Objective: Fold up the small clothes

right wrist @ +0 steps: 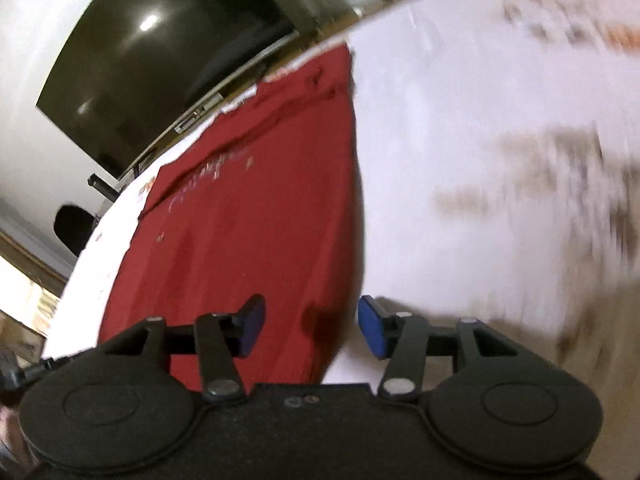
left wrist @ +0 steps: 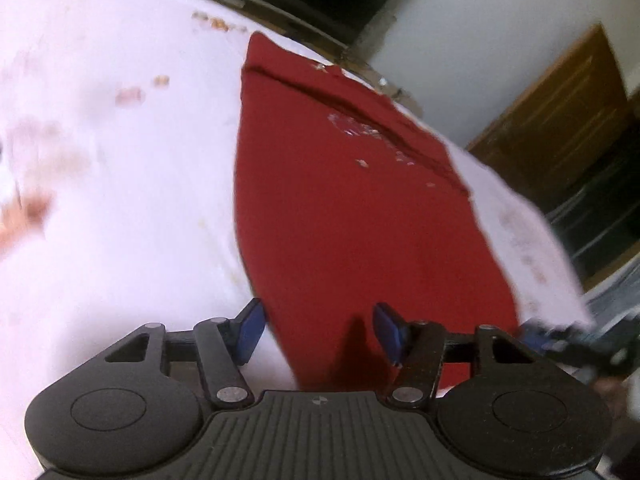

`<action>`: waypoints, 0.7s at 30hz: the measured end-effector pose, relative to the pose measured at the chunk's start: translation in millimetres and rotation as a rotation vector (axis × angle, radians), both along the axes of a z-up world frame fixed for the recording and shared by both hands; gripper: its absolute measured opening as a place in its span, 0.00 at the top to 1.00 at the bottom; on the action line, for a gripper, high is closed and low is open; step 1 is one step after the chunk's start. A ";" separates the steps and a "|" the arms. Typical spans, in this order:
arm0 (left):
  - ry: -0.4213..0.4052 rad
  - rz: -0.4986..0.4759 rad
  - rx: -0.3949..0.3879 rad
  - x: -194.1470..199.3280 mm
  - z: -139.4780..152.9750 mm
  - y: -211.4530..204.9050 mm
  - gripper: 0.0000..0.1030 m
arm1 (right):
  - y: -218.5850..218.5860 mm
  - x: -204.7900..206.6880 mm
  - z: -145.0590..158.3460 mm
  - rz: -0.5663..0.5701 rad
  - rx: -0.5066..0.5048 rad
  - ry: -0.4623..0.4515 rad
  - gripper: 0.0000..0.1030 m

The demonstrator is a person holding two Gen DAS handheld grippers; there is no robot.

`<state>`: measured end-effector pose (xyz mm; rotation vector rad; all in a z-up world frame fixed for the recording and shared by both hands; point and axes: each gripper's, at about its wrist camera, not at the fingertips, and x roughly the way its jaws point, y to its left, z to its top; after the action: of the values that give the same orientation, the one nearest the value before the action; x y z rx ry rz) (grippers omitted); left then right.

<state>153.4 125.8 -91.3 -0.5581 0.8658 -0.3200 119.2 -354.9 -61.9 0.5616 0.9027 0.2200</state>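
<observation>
step: I'm lining up on near hem of red cotton T-shirt [left wrist: 340, 208], flat on white printed tabletop cloth [left wrist: 120, 160] | left hand-held gripper [left wrist: 318, 330] part open, empty | right hand-held gripper [right wrist: 310, 326] same | tip: I'd straddle corners, pinch both layers, lift evenly

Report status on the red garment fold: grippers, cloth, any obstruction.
Left gripper open, nothing gripped. Right gripper open, nothing gripped. Red garment flat on white printed cloth, folded lengthwise. Nothing in the way.
</observation>
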 end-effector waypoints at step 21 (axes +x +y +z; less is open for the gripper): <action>0.060 0.040 -0.312 1.3 -44.8 15.7 0.87 | 16.4 -16.0 -30.4 -0.047 0.375 0.073 0.67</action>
<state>154.7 141.5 -136.1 -0.8772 0.8667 -0.4071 103.2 -338.5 -92.2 0.9424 0.9229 0.3315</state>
